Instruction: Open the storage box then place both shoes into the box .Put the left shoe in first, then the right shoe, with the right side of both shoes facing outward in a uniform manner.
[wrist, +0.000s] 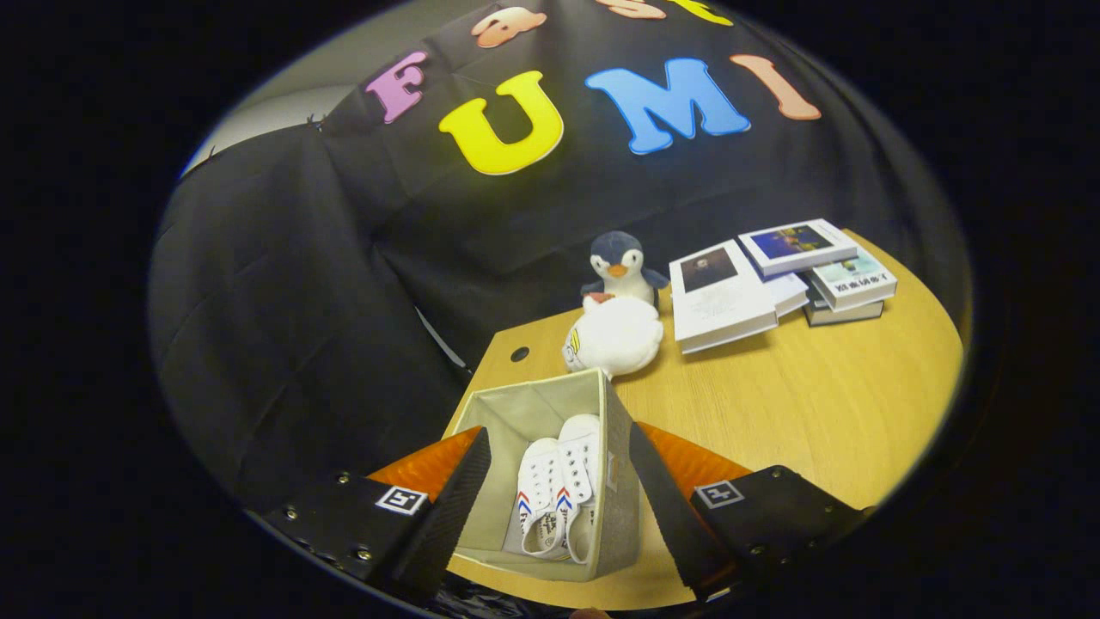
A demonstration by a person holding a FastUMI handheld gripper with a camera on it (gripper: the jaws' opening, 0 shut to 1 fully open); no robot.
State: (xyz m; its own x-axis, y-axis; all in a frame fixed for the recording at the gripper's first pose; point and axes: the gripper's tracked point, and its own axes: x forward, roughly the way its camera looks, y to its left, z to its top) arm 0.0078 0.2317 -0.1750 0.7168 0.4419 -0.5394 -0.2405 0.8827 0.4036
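Gripper (559, 507): hovering above the box, fingers spread wide apart, gripping nothing.
Left finger (451, 507): overlapping the box's near left wall.
Right finger (666, 507): lying just outside the box's right wall.
Box (524, 411): sitting open at the table's near left corner, showing between the fingers.
Shoes (557, 494): lying inside the box, side by side and touching, laces facing up, toes pointing toward the far wall.
Table (808, 404): carrying the box, toys and books; showing a small round hole near its far left corner.
White plush (617, 337): resting just beyond the box's far corner.
Penguin (620, 266): standing upright behind the white plush, touching it.
Books (778, 279): lying in a loose overlapping pile beyond the right finger, well apart from the box.
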